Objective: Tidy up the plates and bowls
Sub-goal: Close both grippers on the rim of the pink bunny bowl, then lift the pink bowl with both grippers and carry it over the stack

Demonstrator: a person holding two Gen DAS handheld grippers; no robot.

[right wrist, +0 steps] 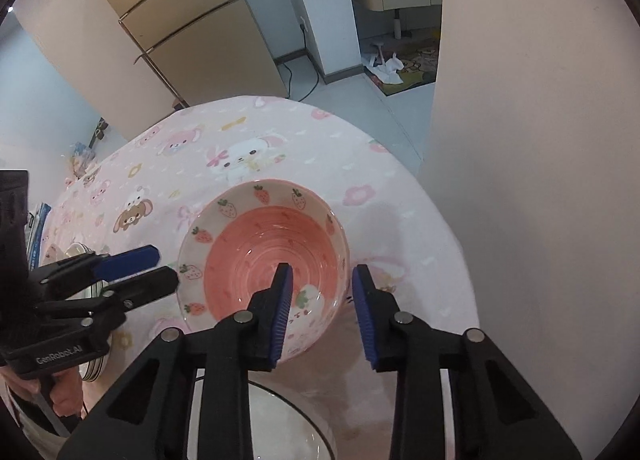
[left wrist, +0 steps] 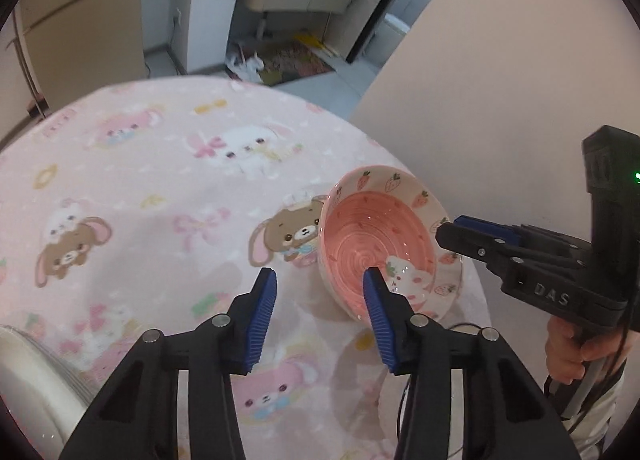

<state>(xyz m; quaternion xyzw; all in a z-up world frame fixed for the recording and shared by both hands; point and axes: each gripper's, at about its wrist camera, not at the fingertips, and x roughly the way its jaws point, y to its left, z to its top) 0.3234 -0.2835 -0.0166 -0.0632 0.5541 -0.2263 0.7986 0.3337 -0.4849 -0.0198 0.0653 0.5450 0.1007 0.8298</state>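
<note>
A pink strawberry-patterned bowl [right wrist: 264,256] is seen at the centre of the right wrist view, resting on a round table covered by a pink cartoon-animal tablecloth [right wrist: 280,140]. In the left wrist view the same bowl [left wrist: 380,248] is placed right of centre, near the table's right edge.

The right gripper [right wrist: 322,314] is held wide open at the lower middle of its own frame, with its left finger inside the bowl and its right finger outside, so that the near wall of the bowl is straddled; contact with the rim cannot be told. In the left wrist view it [left wrist: 460,234] is seen entering from the right edge and reaching the bowl's right rim.

The left gripper [left wrist: 320,316] is also spread wide, with nothing held between its blue pads [left wrist: 262,320]; its right finger is overlapped against the bowl's near side. In the right wrist view it [right wrist: 160,268] is found at the left, just beside the bowl's left rim.

A white plate [right wrist: 280,428] with a dark rim line is shown at the bottom of the right wrist frame, beneath the gripper. Stacked white dishes [left wrist: 36,380] are glimpsed at the lower left of the left wrist view. A beige refrigerator [right wrist: 180,20] is seen in the upper left beyond the table.
</note>
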